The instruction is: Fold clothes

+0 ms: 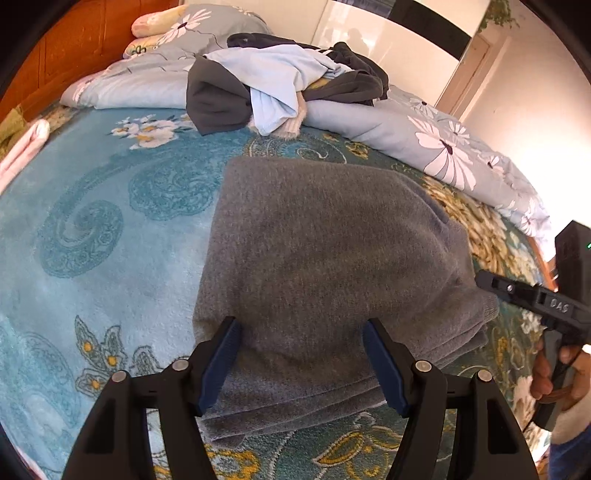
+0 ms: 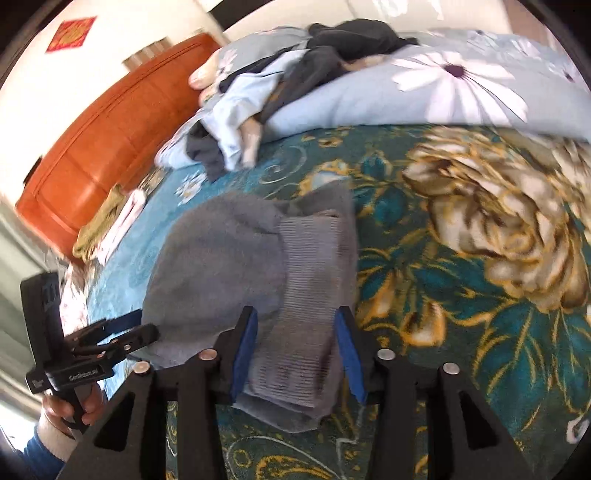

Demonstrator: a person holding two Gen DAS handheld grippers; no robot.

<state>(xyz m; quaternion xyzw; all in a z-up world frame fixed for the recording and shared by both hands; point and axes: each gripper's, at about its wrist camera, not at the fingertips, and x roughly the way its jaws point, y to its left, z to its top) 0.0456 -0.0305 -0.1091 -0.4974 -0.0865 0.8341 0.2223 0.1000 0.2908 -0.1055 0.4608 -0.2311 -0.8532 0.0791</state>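
While both cams are looking at the same bed, they're catching pretty different stuff:

Left gripper (image 1: 301, 363): fingers are sitting wide apart over the near edge of the grey sweater (image 1: 325, 258), nothing pinched between them.

Right gripper (image 2: 297, 350): jaws are standing apart on either side of the sweater's ribbed cuff (image 2: 306, 295); the blue pads (image 2: 244, 354) are looking close to the knit, but I can't tell if they're actually touching it.

Sweater: it's lying folded into a thick stack on the teal floral blanket (image 1: 92, 229).

Only the left view is showing: the stacked layers at the near edge, plus a pink cloth (image 1: 26, 147) at the far left.

Only the right view is showing: the ribbing lying on top, the orange headboard (image 2: 110, 136) in full, a red wall hanging (image 2: 70, 35).

Both are showing: the clothes pile (image 1: 280, 81) sitting on the flowered duvet (image 1: 443, 147) behind.

Hard to make out: the right view is getting blurry toward the edges; each cam is catching the other gripper only partly, cut off at the frame edge.
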